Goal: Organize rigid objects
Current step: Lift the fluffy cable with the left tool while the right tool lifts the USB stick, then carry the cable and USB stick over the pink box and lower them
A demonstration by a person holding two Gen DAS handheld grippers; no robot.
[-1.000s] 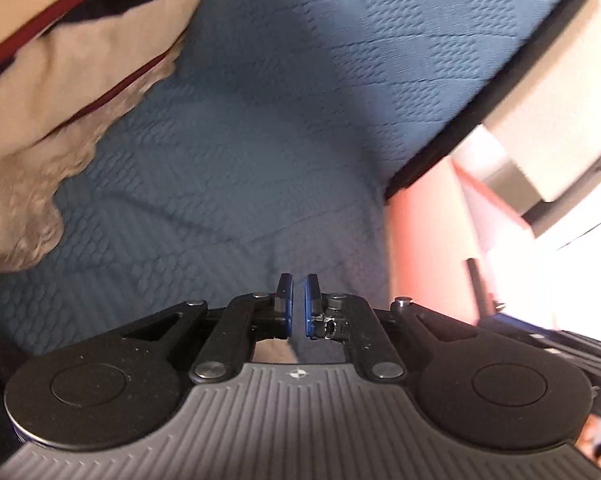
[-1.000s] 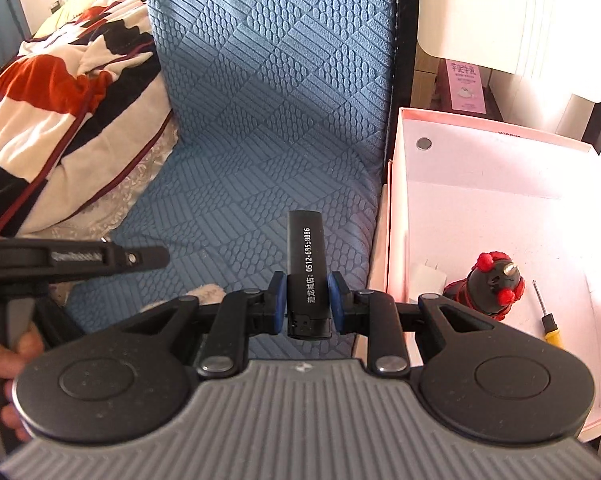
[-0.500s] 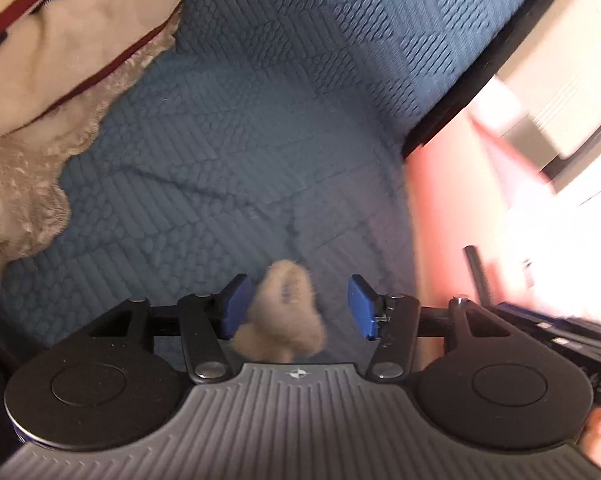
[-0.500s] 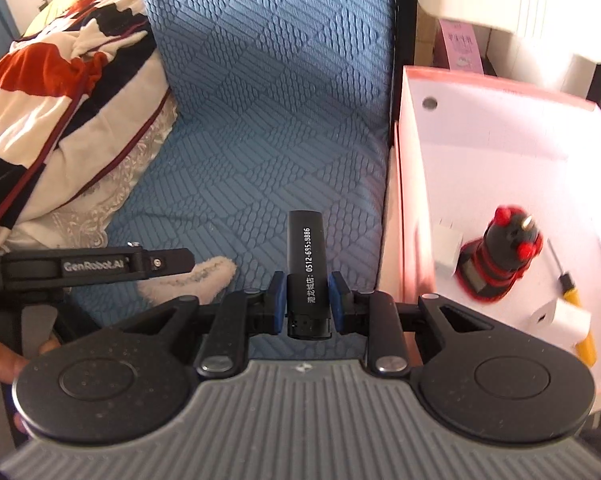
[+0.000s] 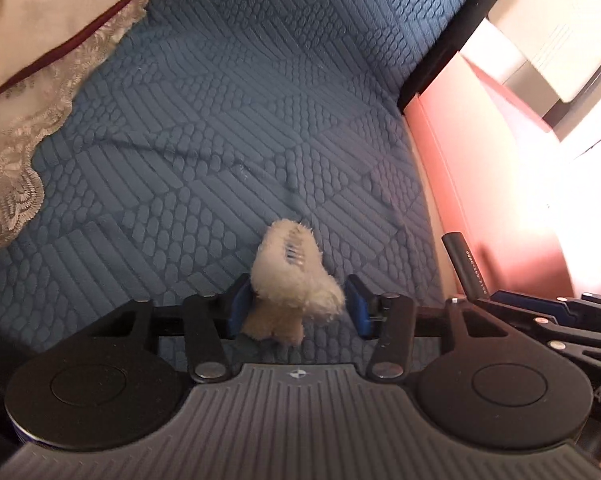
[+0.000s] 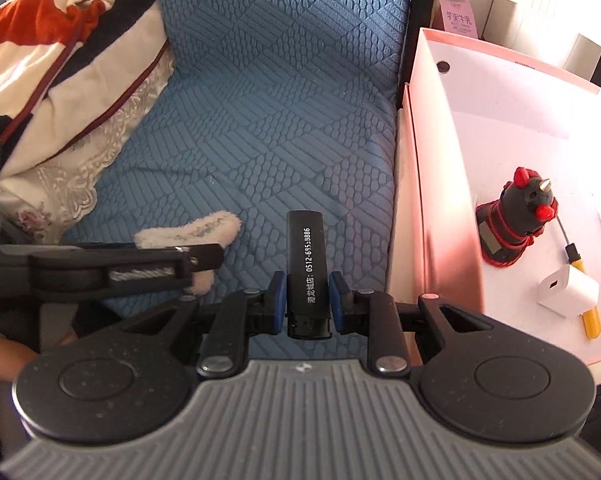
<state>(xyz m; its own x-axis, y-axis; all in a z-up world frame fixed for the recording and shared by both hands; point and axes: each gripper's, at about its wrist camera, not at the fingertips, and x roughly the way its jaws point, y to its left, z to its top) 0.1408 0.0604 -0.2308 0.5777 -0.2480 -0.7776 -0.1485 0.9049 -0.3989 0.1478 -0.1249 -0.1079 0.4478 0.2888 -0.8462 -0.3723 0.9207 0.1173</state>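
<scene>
My right gripper (image 6: 303,298) is shut on a black lighter (image 6: 306,260) with white print, held above the blue quilted bed (image 6: 268,120) just left of a pink box (image 6: 414,184). The lighter's tip also shows in the left wrist view (image 5: 462,264). My left gripper (image 5: 298,306) is open, its blue pads on either side of a fluffy cream sock (image 5: 290,276) lying on the bed (image 5: 220,140); the jaws do not squeeze it. The sock shows in the right wrist view (image 6: 192,232), partly behind the left gripper (image 6: 204,260).
Inside the pink box lie a black-and-red toy figure (image 6: 518,220), a white charger (image 6: 568,290) and a yellow-handled screwdriver (image 6: 584,296). A patterned blanket with lace trim (image 6: 60,80) covers the bed's left side, also in the left wrist view (image 5: 32,60). The box wall (image 5: 480,184) stands at right.
My left gripper went from shut to open and now straddles the cream sock, which has come into view. My right gripper, still holding the lighter, shifted closer to the pink box.
</scene>
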